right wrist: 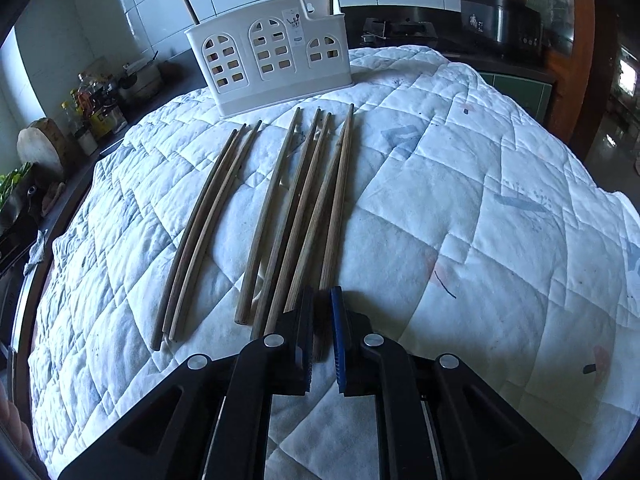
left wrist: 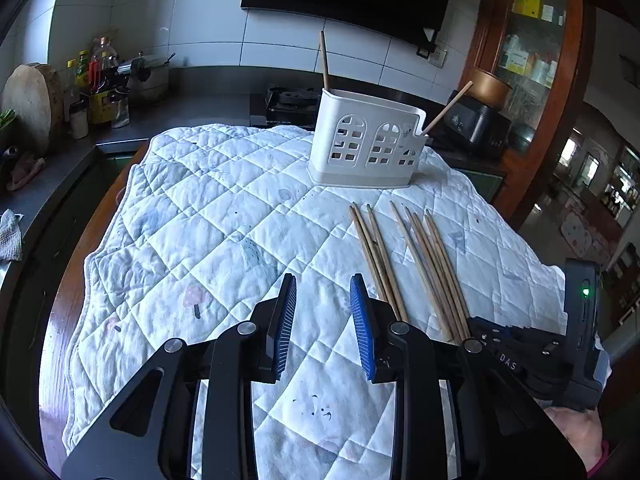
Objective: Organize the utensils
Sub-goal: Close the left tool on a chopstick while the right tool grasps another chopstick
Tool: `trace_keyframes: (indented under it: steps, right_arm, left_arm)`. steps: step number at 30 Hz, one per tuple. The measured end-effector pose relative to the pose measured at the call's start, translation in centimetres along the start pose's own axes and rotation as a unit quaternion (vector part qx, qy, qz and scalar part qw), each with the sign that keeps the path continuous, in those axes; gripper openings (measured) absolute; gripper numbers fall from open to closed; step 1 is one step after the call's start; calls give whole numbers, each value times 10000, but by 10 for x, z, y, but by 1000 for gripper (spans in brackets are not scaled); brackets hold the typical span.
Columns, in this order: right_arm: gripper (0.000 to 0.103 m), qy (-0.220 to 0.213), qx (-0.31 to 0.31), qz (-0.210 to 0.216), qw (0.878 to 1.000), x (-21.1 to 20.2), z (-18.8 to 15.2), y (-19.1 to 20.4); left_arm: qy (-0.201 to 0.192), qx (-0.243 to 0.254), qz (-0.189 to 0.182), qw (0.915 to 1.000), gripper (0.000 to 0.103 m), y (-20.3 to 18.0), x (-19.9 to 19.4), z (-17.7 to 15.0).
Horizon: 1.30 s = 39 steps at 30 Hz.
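Wooden chopsticks (right wrist: 280, 216) lie side by side on a white quilted cloth (right wrist: 480, 200), their long axes running from the grippers toward the white utensil holder (right wrist: 276, 60), narrow tips nearest it. The right gripper (right wrist: 322, 304) has its fingers clamped on the thick near end of the rightmost chopstick (right wrist: 340, 184). The left gripper (left wrist: 324, 300) hovers with fingers apart and nothing between them, the row lying just to its right. Two chopsticks already stand in the holder.
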State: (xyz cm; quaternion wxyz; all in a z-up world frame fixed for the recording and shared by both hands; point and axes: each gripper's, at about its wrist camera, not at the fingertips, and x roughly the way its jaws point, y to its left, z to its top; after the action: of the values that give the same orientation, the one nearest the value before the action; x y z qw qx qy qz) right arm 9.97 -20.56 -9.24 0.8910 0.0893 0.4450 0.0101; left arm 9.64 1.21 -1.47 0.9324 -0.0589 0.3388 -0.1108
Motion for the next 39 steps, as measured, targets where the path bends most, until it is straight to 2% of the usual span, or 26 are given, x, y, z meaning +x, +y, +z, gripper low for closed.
trace_keyframes:
  steps: [11,19,30,39]
  right_arm:
    - [7,-215,144,10,9997,-13,-5,-18]
    - [7,-219,278,144,9993,-20,-11,-39]
    - [7,-186,355,433,9983,-18,-14,-48]
    - [7,-186,391,519,9977,-18,-14,-51]
  left_arm:
    - [543,-202,-278,9979,29,-20,27,-16]
    - [1076,-524,-548,9913,25,-42,68,-29]
    - [1174,-816,-218,9895,24,-45,95,-31]
    - [1099,-455,144,9928,22,-53,98,-31]
